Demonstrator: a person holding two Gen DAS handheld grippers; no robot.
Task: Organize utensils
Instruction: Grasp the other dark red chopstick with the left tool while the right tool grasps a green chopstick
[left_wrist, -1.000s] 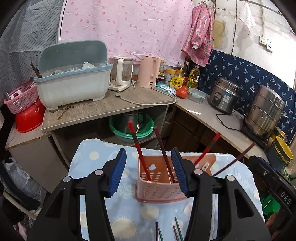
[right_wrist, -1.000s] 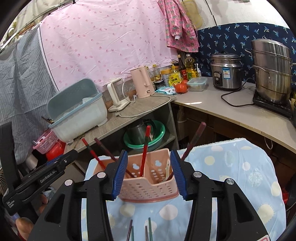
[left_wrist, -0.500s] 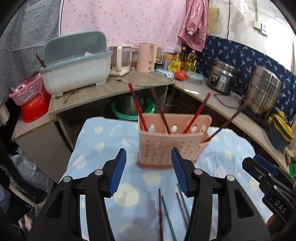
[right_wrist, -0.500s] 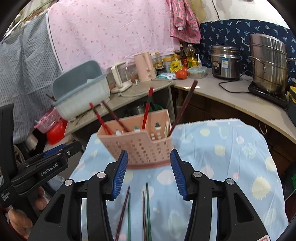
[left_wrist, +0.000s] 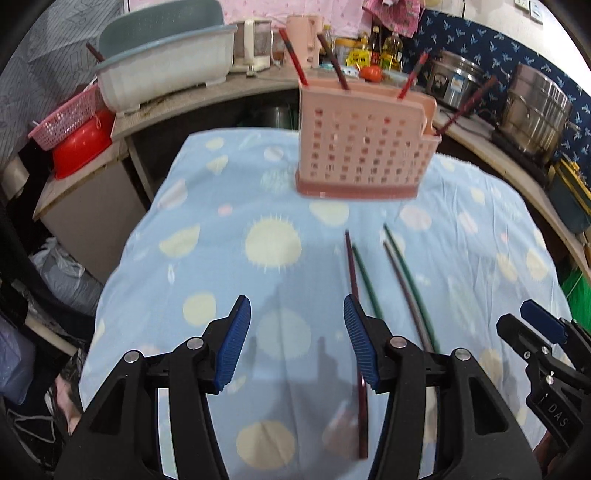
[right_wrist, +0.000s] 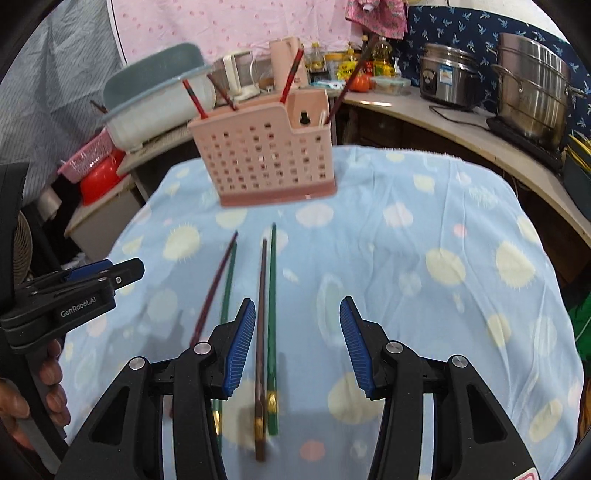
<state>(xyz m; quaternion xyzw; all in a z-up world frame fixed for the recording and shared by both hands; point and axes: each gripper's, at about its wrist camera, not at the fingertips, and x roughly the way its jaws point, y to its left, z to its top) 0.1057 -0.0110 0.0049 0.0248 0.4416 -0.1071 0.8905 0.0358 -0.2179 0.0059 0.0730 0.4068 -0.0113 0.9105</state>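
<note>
The left gripper (left_wrist: 297, 343) hung over the near part of the table with its blue-padded jaws apart and nothing between them but cloth; a dark red chopstick (left_wrist: 355, 291) ran just under its right-hand finger without being gripped. The right gripper (right_wrist: 297, 341) was likewise spread and held nothing, though a brown chopstick (right_wrist: 261, 317) and a green chopstick (right_wrist: 272, 295) lay side by side on the cloth inside the gap, close to its left-hand pad and untouched by either pad. Further left in the right wrist view lay a second pair, a dark red one and another green chopstick (right_wrist: 226, 291), converging toward their far tips. All four loose chopsticks rested flat on the light blue tablecloth (right_wrist: 424, 229) printed with pale yellow suns and dots, pointing away toward a pink perforated utensil holder (right_wrist: 264, 153) that stood upright at the far middle of the table. Four red and dark chopsticks (right_wrist: 291, 75) stood leaning in the holder's compartments, two in the taller section and two nearer the lower end. In the right wrist view the left gripper showed at the left edge, with fingers of the person's hand (right_wrist: 55, 384) wrapped on its handle. Beyond the table a counter carried a grey-blue dish rack (left_wrist: 162, 70), a pink kettle (right_wrist: 284, 64), a rice cooker (right_wrist: 448, 79) and a steel steamer pot (right_wrist: 532, 86).
</note>
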